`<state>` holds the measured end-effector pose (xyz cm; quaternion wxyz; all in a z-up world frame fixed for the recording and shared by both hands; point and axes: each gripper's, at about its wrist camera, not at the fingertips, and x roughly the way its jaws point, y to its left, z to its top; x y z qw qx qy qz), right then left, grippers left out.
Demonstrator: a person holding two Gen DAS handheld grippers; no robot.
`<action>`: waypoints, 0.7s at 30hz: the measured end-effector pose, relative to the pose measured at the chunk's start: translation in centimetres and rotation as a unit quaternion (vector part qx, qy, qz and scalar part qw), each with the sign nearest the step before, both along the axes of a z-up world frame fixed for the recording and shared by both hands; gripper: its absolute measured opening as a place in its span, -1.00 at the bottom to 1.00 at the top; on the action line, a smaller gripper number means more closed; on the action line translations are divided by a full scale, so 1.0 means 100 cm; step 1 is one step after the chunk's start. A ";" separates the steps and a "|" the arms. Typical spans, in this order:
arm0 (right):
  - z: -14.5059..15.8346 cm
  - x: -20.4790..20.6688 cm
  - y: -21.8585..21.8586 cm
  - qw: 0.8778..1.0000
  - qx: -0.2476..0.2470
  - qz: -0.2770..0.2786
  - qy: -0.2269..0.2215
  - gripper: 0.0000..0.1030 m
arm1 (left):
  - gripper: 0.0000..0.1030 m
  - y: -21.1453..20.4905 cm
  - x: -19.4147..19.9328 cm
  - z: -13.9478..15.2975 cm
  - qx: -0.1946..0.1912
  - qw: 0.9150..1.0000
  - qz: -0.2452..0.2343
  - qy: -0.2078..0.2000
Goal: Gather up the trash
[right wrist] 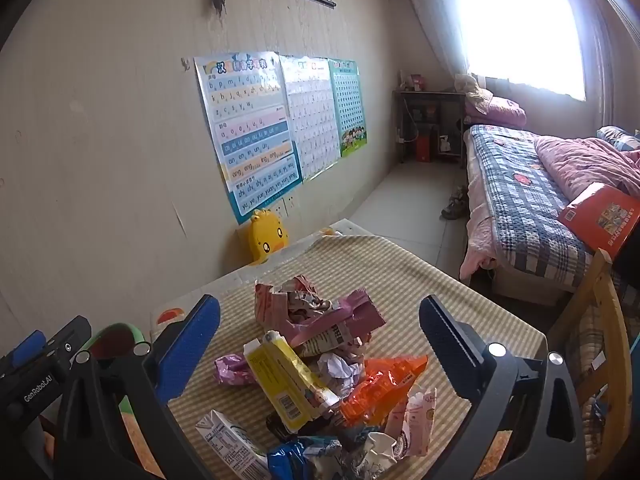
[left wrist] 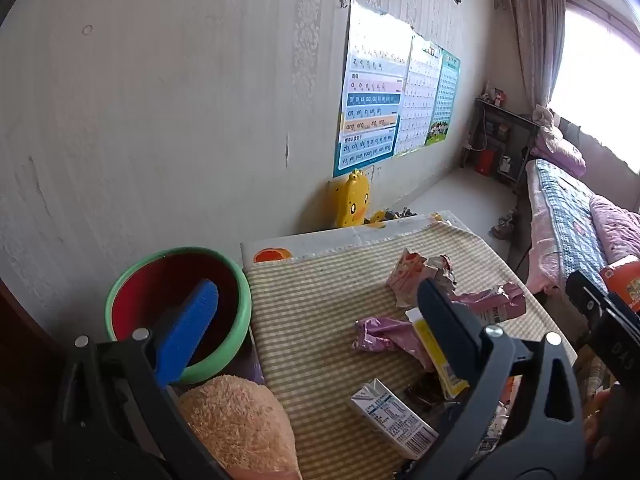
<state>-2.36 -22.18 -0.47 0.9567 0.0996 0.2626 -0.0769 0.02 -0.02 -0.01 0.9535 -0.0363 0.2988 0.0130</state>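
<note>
A heap of trash lies on the table's striped cloth [left wrist: 316, 280]: pink wrappers [left wrist: 384, 334], a yellow carton [left wrist: 436, 356] and a white milk carton [left wrist: 390, 418]. My left gripper [left wrist: 316, 322] hovers above the table's left part, open and holding nothing, its blue finger [left wrist: 188, 332] over a green-rimmed red basin [left wrist: 242, 312]. In the right wrist view the heap shows the yellow carton [right wrist: 288, 386], an orange wrapper [right wrist: 380, 384], a pink wrapper [right wrist: 344, 316], a white carton [right wrist: 228, 446] and a blue wrapper [right wrist: 290, 460]. My right gripper [right wrist: 320, 342] is open above it, touching nothing.
A beige plush toy [left wrist: 240, 428] sits at the table's near left corner beside the basin [right wrist: 120, 327]. A yellow duck toy [right wrist: 266, 240] stands against the wall behind the table. A wooden chair [right wrist: 596, 320] stands to the right, and a bed [right wrist: 520, 200] beyond it.
</note>
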 end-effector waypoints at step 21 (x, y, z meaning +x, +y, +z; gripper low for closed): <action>-0.001 -0.001 0.005 1.000 -0.003 0.001 0.012 0.85 | 0.90 0.003 -0.004 -0.001 -0.002 1.000 0.002 0.001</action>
